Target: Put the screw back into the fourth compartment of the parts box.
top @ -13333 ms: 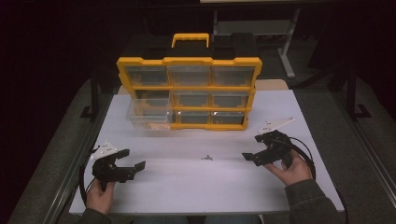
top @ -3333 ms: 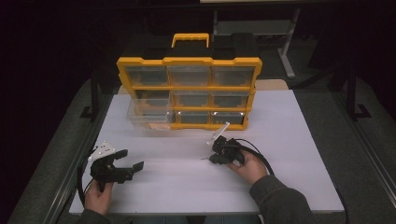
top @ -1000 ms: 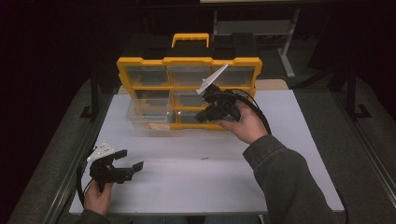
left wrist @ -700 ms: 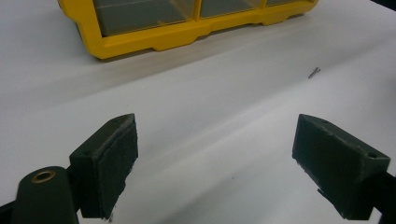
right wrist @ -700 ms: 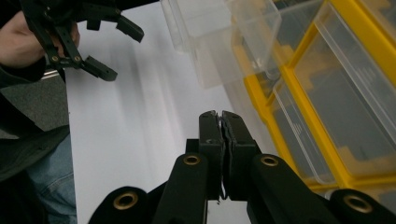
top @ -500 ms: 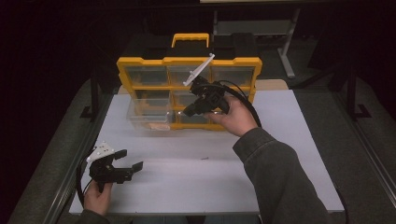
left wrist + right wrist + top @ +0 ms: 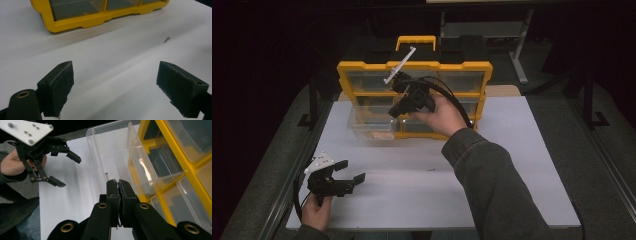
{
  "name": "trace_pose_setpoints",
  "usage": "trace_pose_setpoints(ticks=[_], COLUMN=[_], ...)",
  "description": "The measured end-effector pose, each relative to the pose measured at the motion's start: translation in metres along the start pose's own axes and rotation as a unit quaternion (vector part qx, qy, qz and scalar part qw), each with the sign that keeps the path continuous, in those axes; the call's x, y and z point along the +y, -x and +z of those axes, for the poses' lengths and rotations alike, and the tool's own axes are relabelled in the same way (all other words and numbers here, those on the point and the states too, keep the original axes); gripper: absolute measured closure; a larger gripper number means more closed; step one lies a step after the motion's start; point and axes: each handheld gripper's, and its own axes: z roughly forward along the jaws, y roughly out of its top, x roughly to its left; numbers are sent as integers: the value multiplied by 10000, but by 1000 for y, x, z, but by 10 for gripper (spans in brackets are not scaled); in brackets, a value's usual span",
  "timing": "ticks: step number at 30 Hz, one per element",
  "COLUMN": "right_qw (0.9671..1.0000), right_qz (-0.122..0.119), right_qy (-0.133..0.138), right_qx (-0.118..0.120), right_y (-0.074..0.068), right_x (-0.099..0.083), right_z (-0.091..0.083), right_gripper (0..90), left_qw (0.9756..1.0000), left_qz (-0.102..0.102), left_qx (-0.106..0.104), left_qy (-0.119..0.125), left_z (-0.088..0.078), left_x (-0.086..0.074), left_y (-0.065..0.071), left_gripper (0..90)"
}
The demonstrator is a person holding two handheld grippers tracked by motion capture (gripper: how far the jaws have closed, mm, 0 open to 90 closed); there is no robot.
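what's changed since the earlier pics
The right gripper went from the table's right side to a screw mid-table, shut on it, and carried it up over the pulled-out drawer of the yellow organizer. The left gripper, open, stayed put.

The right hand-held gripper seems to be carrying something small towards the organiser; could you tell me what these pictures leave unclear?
- Right gripper view: a thin pin sticks out of the shut right hand-held gripper; the pads hide most of it.
- High view: the hand and gripper hide the pin and part of the yellow organiser.
- Left gripper view: the small piece on the table is too small to identify.
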Motion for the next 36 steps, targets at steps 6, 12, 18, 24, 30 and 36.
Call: trace_pose_setpoints(ticks=[6,12,18,24,30,36], right_qw=[10000,9998,9995,9990,9991,9994], right_qz=[4,40,132,184,142,115], right_qy=[-63,-171,-274,-411,-404,-339], right_qx=[34,47,43,45,33,-27], right_y=[1,2,6,7,8,7], right_x=[16,25,29,30,29,27], right_z=[14,31,48,62,66,60], right_gripper=[864,864,863,862,848,802], left_qw=[10000,10000,10000,9999,9999,9999], left_qz=[1,19,-3,-48,-52,-43], left_qx=[-17,-26,-39,-62,-64,-63], left_qy=[22,24,60,100,86,94], left_z=[0,0,0,1,1,1], left_x=[0,0,0,0,0,0], left_y=[0,0,1,1,1,1], left_gripper=[138,137,138,138,138,138])
